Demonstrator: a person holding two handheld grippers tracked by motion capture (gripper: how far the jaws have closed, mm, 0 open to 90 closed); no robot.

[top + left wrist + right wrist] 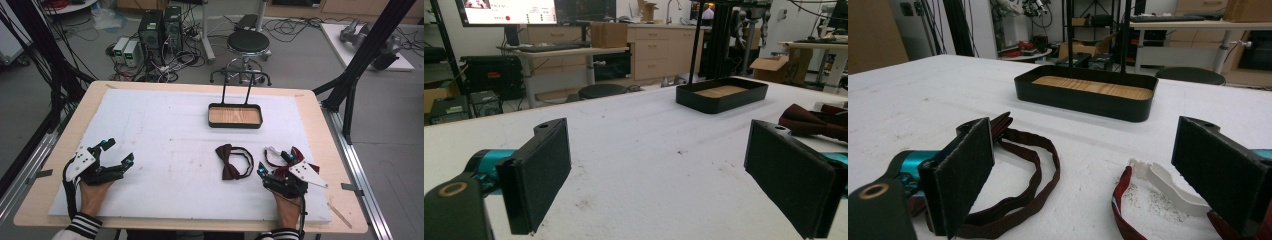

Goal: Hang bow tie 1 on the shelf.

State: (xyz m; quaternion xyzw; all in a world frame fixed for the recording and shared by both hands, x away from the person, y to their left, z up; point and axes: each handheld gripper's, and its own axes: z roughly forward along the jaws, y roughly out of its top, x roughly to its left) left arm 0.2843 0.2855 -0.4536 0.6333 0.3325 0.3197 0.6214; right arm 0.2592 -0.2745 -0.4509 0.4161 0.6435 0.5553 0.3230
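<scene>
A dark brown bow tie (230, 161) with its strap loop lies on the white mat, just left of my right gripper (274, 164). A red bow tie (295, 156) with a white clip (1168, 185) lies partly under that gripper. The right jaws stand wide apart and hold nothing; the brown strap (1023, 195) curls between them on the mat. My left gripper (119, 152) rests at the mat's near left, open and empty (659, 175). A black tray (235, 116) with a wooden floor sits at the far middle.
The white mat (165, 125) covers most of the wooden table (310, 100). A tall thin handle (236, 90) rises from the tray's far wall. A black stool (248, 42), computers and cables stand on the floor beyond the table. A black frame post (360, 55) rises at the right.
</scene>
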